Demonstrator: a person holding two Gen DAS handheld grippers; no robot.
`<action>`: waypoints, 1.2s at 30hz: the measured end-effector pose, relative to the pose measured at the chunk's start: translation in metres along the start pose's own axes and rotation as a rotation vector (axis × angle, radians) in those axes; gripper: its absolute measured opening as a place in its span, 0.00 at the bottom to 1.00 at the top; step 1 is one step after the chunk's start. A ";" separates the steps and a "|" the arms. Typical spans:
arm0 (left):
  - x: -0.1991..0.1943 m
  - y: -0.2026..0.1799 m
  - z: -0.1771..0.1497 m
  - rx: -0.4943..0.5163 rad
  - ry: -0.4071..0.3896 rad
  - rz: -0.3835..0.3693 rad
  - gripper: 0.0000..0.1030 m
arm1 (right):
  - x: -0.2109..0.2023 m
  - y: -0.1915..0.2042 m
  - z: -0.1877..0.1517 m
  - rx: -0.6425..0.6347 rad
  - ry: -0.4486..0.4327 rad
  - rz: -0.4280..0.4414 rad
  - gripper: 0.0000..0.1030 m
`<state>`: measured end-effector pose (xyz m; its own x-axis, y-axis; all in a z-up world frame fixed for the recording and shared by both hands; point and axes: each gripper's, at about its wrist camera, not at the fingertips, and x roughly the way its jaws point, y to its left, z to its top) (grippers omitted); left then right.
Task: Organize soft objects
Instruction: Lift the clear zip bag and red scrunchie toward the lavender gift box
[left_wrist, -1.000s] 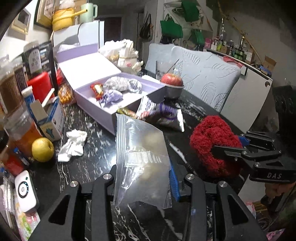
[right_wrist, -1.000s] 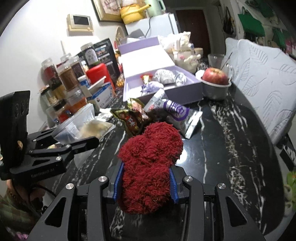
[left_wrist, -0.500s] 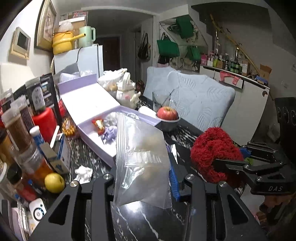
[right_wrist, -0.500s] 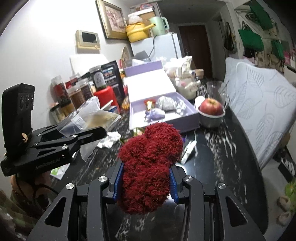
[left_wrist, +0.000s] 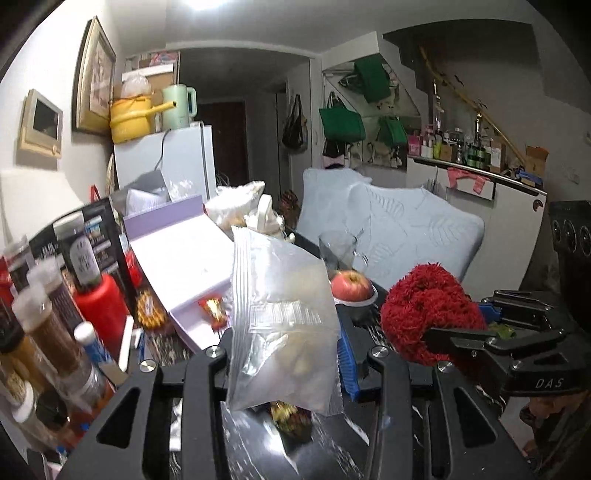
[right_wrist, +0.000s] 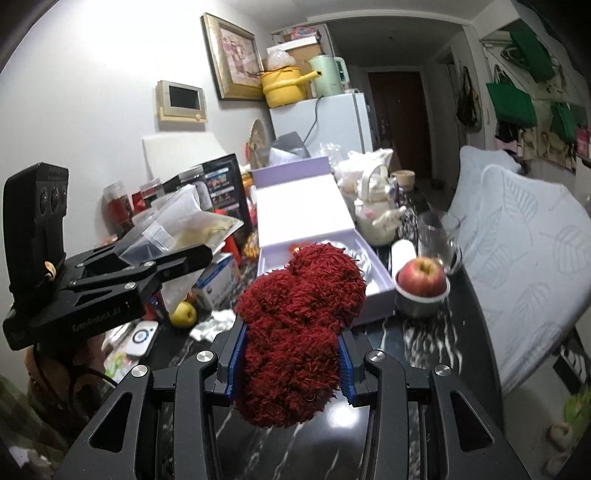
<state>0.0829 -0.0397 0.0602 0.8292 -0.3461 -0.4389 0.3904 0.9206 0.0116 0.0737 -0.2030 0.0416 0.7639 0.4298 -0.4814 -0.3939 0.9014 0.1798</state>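
Above cluttered black marble surface (right_wrist: 424, 354): left tongs (left_wrist: 284, 354) pinching clear zip bag (left_wrist: 280, 317); right tongs (right_wrist: 288, 363) squeezing red pom-pom toy (right_wrist: 295, 332), both raised near lavender box (right_wrist: 306, 221). Risk: slick bag slipping out, toy brushing bowl with apple (right_wrist: 423, 278).

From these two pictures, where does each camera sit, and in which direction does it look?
Left wrist: sits on the left gripper, looks along its fingers over the table to the fridge; its jaws pinch a clear bag; the right gripper shows beside it.
Right wrist: sits on the right gripper, same direction; its jaws clamp a red plush; the left gripper shows at left.
Shared: purple box, apple, plush, bag.
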 end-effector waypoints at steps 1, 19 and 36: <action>0.002 0.001 0.004 0.001 -0.007 0.005 0.37 | 0.002 -0.001 0.005 -0.005 -0.004 -0.001 0.39; 0.062 0.037 0.067 -0.012 -0.066 0.052 0.37 | 0.046 -0.015 0.087 -0.116 -0.102 0.013 0.39; 0.140 0.086 0.089 -0.040 -0.070 0.167 0.37 | 0.133 -0.032 0.140 -0.132 -0.109 0.081 0.39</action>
<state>0.2679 -0.0250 0.0797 0.9075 -0.1987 -0.3700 0.2302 0.9722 0.0423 0.2599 -0.1671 0.0918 0.7750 0.5100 -0.3733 -0.5144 0.8521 0.0962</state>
